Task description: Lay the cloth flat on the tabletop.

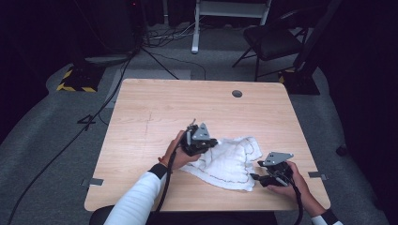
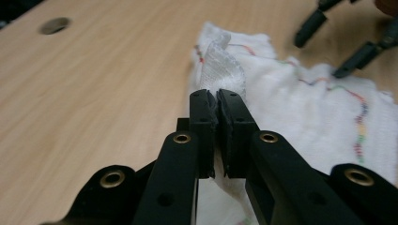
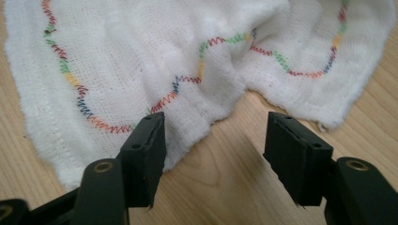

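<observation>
A white cloth [image 1: 230,161] with a wavy line of many-coloured stitching lies rumpled on the wooden worktop [image 1: 155,117], toward the near right corner, between the person's two hands. The left gripper [image 1: 210,143] sits at the cloth's left end, near the middle of the worktop, held by the left hand [image 1: 178,152]; in the left gripper view its jaws are pressed together on a pinched-up fold of the cloth [image 2: 220,70], which stands up in a small ridge just past the tips, with more white fabric showing below them between the jaw arms. The right gripper [image 1: 256,171] rests just beside the cloth's right end, close to the near edge of the worktop, held by the right hand [image 1: 293,185]. In the right gripper view its jaws stand spread wide: one tip lies against the cloth's [image 3: 155,61] edge, over the stitched line, and the other is over bare wood, apart from the fabric. Nothing is gripped between them. The right gripper's tips also show far off at the top right of the left gripper view, one of them at the cloth's far edge. A round hole [image 1: 237,93] is set in the worktop near its far edge, well apart from the cloth.
</observation>
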